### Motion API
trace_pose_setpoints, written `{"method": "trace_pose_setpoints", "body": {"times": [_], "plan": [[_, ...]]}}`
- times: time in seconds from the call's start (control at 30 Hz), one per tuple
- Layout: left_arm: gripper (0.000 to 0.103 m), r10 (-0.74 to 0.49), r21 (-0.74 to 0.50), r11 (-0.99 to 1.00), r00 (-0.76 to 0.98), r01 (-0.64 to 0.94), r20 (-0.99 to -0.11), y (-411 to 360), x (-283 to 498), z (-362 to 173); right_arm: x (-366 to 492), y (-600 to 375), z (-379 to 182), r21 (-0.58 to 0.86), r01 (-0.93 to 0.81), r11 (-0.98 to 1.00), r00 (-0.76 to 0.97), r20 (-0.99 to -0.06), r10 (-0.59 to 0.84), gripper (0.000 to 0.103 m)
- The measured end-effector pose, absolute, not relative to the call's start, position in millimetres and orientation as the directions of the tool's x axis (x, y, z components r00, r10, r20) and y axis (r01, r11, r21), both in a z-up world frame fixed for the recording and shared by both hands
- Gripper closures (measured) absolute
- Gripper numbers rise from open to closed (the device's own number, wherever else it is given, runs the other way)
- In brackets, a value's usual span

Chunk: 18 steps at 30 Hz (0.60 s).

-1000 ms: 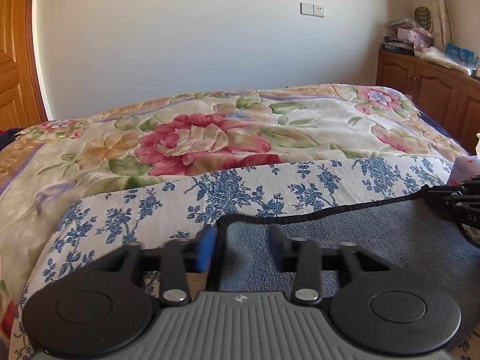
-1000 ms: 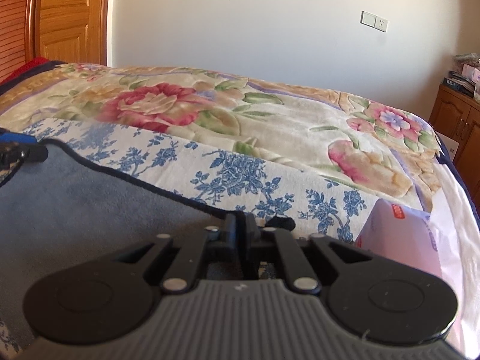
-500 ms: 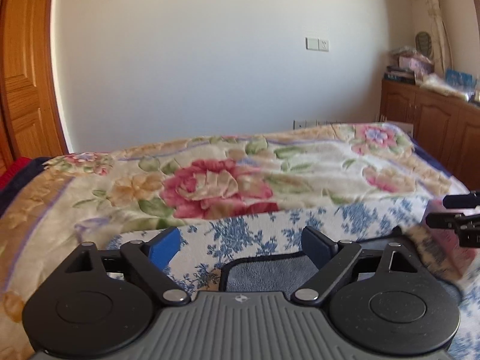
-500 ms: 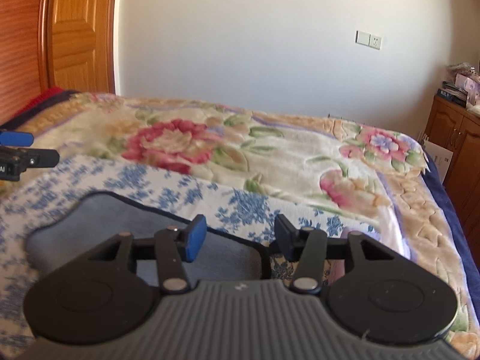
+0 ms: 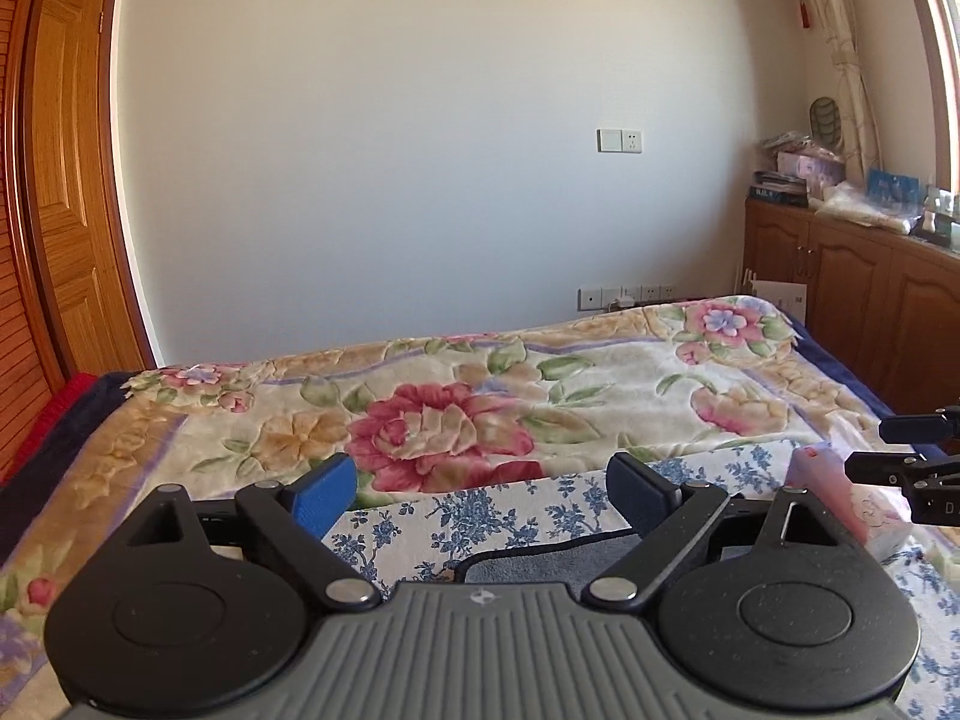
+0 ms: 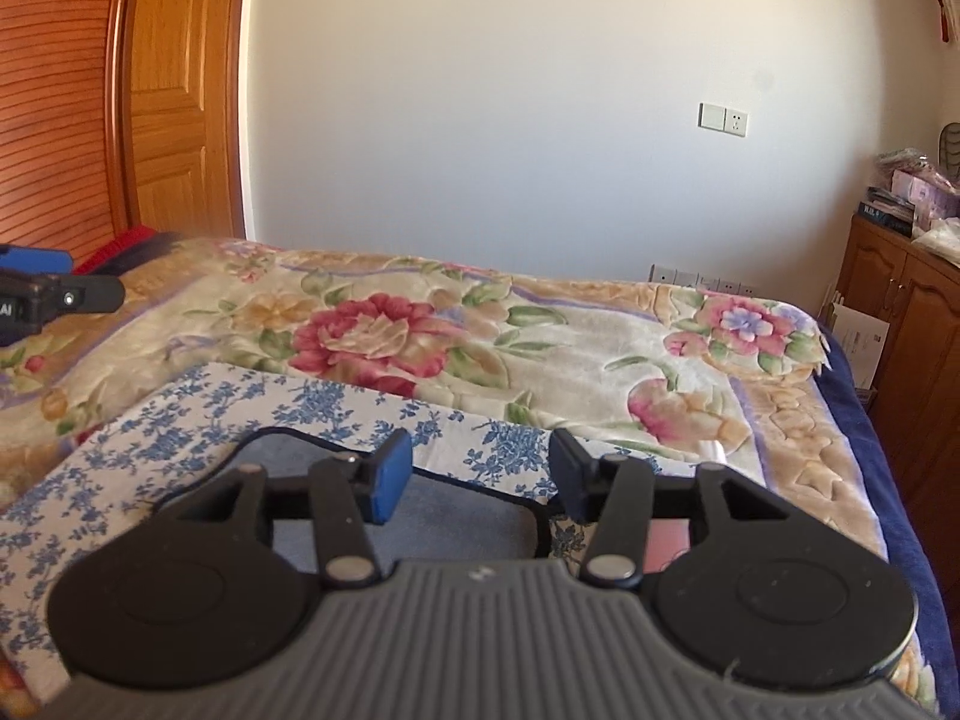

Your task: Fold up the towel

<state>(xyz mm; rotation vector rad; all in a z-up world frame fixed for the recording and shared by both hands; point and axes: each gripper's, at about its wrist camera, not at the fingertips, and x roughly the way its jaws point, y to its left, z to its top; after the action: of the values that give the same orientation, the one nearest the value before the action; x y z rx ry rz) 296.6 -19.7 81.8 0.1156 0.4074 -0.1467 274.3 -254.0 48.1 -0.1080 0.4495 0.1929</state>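
Note:
A grey towel (image 6: 456, 519) with a dark hem lies flat on a blue-flowered white cloth (image 6: 198, 420) on the bed. In the left wrist view only its far edge (image 5: 540, 558) shows between the fingers. My left gripper (image 5: 480, 489) is open wide and empty, raised above the towel's left end. My right gripper (image 6: 480, 474) is open and empty above the towel's right end. Each gripper's tips show at the edge of the other's view, the right one's (image 5: 900, 447) and the left one's (image 6: 54, 294).
The bed carries a floral blanket (image 5: 480, 414). A pink tissue pack (image 5: 840, 498) lies right of the towel. Wooden cabinets (image 5: 852, 300) with clutter stand at the right, a wooden door (image 6: 174, 96) at the left, a white wall behind.
Both grippers let go of the towel's edge, opened wide and rose up and back. The towel now lies flat on the cloth.

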Motion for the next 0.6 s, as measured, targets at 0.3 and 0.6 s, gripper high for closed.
{"method": "trace_pose_setpoints", "body": {"times": [0.3,0.6], "plan": [[0.009,-0.136,0.106,0.977,0.92,0.187,-0.367,-25.4,253.8,112.2,235.7,-253.6,73.2,-0.047,-0.204,0.978,0.897,-0.409,0.168,0.052],[0.009,-0.14,0.13,0.971,0.923,0.198,-0.357,-28.9,219.0,128.2,208.4,-249.7,94.0,-0.05,-0.209,0.977,0.907,-0.384,0.175,0.051]]}}
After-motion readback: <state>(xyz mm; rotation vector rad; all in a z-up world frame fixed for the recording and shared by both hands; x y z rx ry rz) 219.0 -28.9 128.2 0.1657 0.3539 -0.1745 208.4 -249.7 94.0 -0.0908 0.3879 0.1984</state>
